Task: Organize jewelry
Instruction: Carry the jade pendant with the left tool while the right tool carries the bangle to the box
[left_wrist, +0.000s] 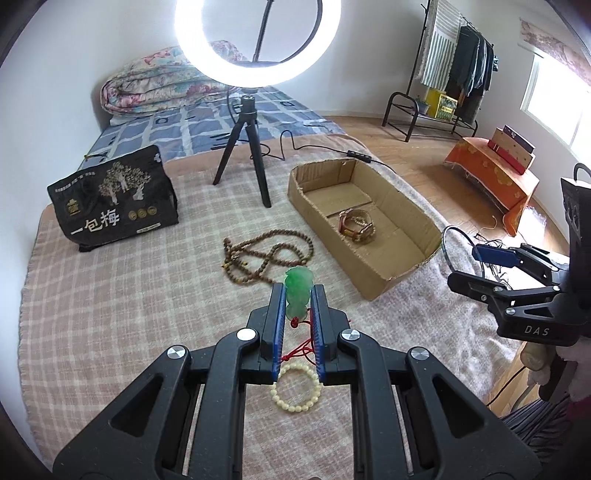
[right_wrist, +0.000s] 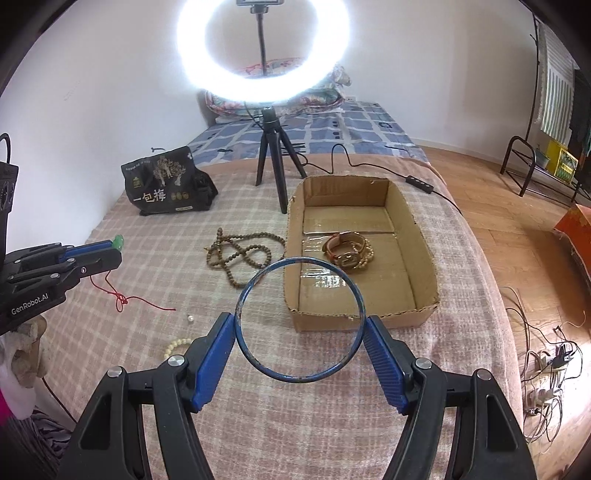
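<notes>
Across the bed's pink checked blanket (right_wrist: 110, 332) we see a cardboard box (right_wrist: 424, 258) on the right holding a watch (right_wrist: 345, 254). Our left tongs (left_wrist: 299, 299) pinch a green jade pendant (left_wrist: 297, 291), its red cord (right_wrist: 122, 295) trailing. Our right tongs (right_wrist: 300, 325) clamp a blue bangle (right_wrist: 258, 363) just before the box. A brown bead necklace (left_wrist: 258, 254) and a cream bead bracelet (left_wrist: 295, 402) lie on the blanket, left of the box.

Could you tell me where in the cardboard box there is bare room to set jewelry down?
The cardboard box is bare along its near floor, between the front wall and the watch pile, and again behind the pile toward the far wall. The middle is crowded.
</notes>
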